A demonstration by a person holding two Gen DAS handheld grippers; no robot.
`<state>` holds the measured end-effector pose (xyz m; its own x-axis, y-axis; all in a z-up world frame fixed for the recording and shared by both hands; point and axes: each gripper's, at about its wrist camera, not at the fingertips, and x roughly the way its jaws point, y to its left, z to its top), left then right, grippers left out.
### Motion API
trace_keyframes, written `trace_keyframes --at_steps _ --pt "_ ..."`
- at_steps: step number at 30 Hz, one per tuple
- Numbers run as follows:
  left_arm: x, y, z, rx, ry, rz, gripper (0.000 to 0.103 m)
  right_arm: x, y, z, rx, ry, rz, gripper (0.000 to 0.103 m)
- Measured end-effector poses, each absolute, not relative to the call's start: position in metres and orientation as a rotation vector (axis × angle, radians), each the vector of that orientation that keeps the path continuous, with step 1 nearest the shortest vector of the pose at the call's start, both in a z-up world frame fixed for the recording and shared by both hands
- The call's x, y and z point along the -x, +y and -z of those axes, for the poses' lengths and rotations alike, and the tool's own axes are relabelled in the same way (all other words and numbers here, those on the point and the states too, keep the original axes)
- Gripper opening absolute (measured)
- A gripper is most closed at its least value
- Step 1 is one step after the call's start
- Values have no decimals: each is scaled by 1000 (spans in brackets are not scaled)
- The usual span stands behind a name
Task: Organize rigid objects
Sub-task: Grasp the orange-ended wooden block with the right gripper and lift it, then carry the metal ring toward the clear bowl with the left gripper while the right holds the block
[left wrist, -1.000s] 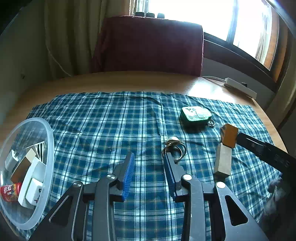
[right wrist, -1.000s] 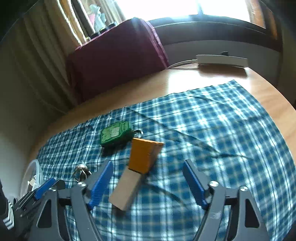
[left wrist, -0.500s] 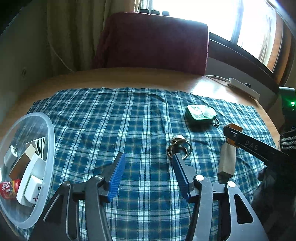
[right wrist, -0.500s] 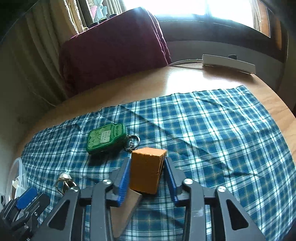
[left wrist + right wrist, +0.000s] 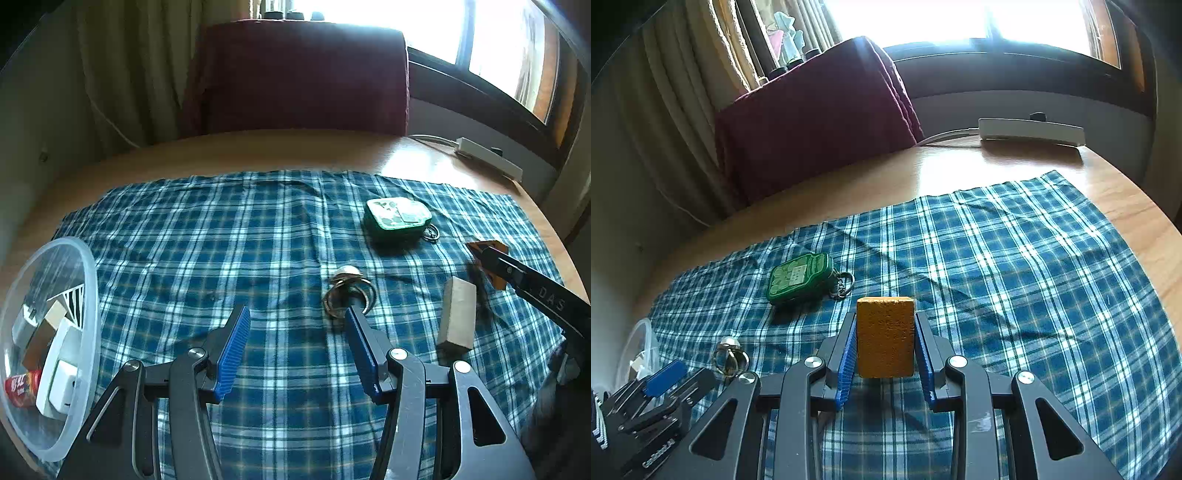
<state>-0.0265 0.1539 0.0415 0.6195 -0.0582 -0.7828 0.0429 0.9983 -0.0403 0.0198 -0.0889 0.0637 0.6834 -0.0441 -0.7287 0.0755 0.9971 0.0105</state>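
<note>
We've got the orange block point(image 5: 885, 336) clamped betw. the right gripper point(image 5: 885, 356) pads, lifted over the plaid cloth point(image 5: 1015, 280) near its right edge. Our left gripper point(image 5: 297, 349) sits wide apart w/ nothing in it, just short of the metal ring point(image 5: 349, 293) mid-cloth. Grey block point(image 5: 456, 314) lies rightward; clear bowl point(image 5: 86, 332) at cloth's left edge.

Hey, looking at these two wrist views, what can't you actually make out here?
- Clear bowl, left wrist view: the left edge cuts it off; items inside are jumbled, the red label unreadable.
- Orange block, right wrist view: the blue pads cover its sides; the underside is hidden.
- Metal rings, left wrist view: the left gripper's fingertip covers their near edge.
- Green key fob, right wrist view: markings too small.
</note>
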Motion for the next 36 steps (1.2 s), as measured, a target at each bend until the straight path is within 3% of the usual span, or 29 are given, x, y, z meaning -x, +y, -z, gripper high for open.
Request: trace_keyframes --at_steps 11,22,24,28,31,33,36 --pt "4 129 -32 -12 936 79 62 -10 -91 -61 -54 829 53 31" --pt "-14 114 -20 -2 974 99 62 -9 -91 -57 -53 840 74 31" --pt "-15 114 -19 26 984 109 69 -10 -91 -57 -53 841 76 31" --pt "-16 120 -18 27 977 96 71 -10 -92 -56 -51 840 77 31" --pt "-16 118 -17 6 960 95 62 -10 -91 -57 -52 839 76 31" --pt "-17 113 -18 -11 944 98 42 -9 -91 -57 -54 835 77 31" --pt "-16 112 -20 2 928 108 34 -8 -91 -59 -57 825 78 31"
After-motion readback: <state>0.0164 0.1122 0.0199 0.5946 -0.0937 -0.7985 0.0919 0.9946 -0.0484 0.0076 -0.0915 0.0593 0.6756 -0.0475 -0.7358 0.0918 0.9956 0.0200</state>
